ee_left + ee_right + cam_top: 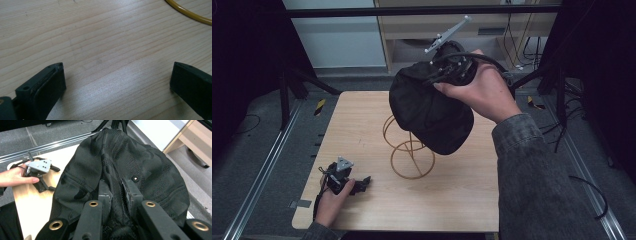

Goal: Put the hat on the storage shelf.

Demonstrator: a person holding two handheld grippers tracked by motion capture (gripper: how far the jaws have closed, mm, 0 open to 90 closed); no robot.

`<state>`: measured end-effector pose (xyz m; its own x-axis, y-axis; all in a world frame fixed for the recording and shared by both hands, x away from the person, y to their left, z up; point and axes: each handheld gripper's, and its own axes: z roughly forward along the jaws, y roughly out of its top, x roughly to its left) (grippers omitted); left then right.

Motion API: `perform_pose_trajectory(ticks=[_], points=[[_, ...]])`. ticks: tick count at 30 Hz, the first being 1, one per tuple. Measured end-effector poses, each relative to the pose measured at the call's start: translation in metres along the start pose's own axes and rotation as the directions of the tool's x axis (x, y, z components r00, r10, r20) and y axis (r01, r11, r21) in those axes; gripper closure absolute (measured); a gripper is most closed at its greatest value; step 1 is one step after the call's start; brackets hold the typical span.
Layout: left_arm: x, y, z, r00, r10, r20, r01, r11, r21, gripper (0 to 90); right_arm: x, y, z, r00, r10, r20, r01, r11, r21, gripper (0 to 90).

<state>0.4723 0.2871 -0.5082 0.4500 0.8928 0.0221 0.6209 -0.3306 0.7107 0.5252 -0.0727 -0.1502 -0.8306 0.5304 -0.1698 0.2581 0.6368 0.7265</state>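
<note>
Black cap (pixel 432 112) hangs above the desk (pixel 452 200) in my right claw (pixel 119 188) — clenched on its fabric, hiding the wire stand's (pixel 409 150) top; left claw (pixel 117 80) rests released.

No text, label, brand, number or sign could be read anywhere: not on the black cap (pixel 432 107), the wire stand (pixel 409 150), either gripper, or the table (pixel 452 200).

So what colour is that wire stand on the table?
Yellow; the wire stand shows best in the high view.
</note>
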Motion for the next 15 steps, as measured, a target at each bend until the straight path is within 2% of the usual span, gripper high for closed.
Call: perform_pose_trajectory(ticks=[6, 15], points=[[0.0, 0.0, 0.0, 1.0, 0.005, 0.001, -0.005, 1.0, 0.005, 0.0, -0.002, 0.004, 0.009, 0.9998, 0.019, -0.004, -0.019, 0.9998, 0.006, 78.6], [0.0, 0.0, 0.0, 1.0, 0.003, 0.001, -0.003, 1.0, 0.003, 0.0, -0.002, 0.004, 0.014, 0.9998, 0.018, -0.008, -0.018, 0.9997, 0.015, 78.6]])
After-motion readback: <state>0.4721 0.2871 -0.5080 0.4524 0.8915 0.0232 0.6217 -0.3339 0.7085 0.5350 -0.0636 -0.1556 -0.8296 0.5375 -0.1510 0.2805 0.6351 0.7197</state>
